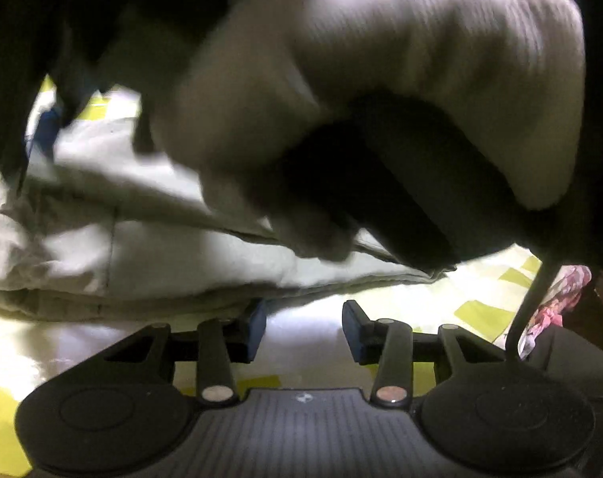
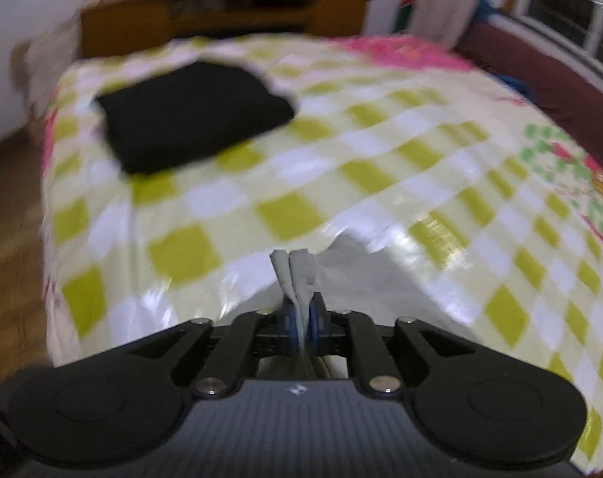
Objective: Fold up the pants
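Light grey pants [image 1: 150, 247] lie bunched on the green-and-white checked cloth [image 1: 480, 310], just beyond my left gripper [image 1: 303, 328], which is open and empty with its blue pads [image 1: 257, 326] near the fabric's front edge. A gloved hand [image 1: 381, 91] holding the other gripper's black handle fills the upper left wrist view. My right gripper [image 2: 300, 324] is shut on a pinched fold of the grey pants [image 2: 297, 279], held above the checked cloth [image 2: 381, 151].
A folded black garment [image 2: 194, 115] lies on the far left of the bed. A wooden shelf [image 2: 221, 12] stands behind the bed, a dark red surface [image 2: 540, 67] at right, wooden floor [image 2: 10, 219] at left. A black cable [image 1: 532, 298] hangs at right.
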Demonstrator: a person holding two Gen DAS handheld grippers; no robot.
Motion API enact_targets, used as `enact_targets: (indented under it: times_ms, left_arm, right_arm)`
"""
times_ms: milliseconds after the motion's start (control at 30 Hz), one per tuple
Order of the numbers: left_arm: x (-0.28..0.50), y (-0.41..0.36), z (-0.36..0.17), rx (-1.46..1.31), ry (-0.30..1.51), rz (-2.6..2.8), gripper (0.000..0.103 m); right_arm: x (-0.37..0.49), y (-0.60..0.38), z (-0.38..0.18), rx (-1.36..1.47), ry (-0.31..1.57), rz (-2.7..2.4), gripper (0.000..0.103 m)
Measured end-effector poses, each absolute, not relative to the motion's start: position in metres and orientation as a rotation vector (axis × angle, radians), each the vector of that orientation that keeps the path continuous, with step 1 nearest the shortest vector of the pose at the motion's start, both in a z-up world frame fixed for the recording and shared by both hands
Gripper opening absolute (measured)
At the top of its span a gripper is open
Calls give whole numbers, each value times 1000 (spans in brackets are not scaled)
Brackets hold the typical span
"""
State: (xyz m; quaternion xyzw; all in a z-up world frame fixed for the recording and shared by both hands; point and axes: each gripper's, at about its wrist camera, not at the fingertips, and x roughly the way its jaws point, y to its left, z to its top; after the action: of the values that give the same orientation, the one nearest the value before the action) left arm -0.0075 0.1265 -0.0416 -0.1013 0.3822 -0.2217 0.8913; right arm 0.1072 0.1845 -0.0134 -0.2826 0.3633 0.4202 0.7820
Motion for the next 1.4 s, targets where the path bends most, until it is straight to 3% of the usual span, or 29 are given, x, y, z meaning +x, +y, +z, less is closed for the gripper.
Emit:
enact_targets:
  times_ms: [67, 233, 500, 600, 867, 1100, 1133, 1167, 1200, 1267, 1400]
  left_arm:
    - [-15, 127, -43, -192, 802, -458, 57]
    - [-39, 132, -44, -197, 837, -450, 57]
    - [-39, 178, -6, -246, 700, -334, 57]
    - [-13, 199, 5, -216, 625, -200, 58]
    - [53, 212, -26, -238, 721, -27, 59]
    - [32, 179, -31, 6, 862, -40, 58]
    - [29, 178, -29, 15, 877, -31, 59]
    - [27, 176, -25, 30, 891, -19, 58]
    - [24, 173, -19, 46, 894, -10, 58]
    - [19, 168, -4, 73, 870, -15, 58]
    - [25, 137, 22, 153, 783, -101, 59]
  right_arm:
    - [104, 181, -21, -599, 839, 953, 32]
    - [98, 157, -11, -402, 926, 1120, 42]
    - [104, 53, 28, -195, 841, 876, 58]
    - [110, 0, 27, -171, 829, 692, 60]
    - [122, -111, -18, -21, 958, 334, 64]
    - [151, -161, -53, 346, 985, 329, 66]
    - [157, -162, -58, 370, 994, 343, 65]
    - [163, -164, -62, 392, 1009, 348, 57]
    - [167, -164, -62, 404, 1014, 355, 35]
    - [171, -174, -59, 468, 1032, 395, 14]
    - [166, -201, -45, 477, 1000, 415, 7]
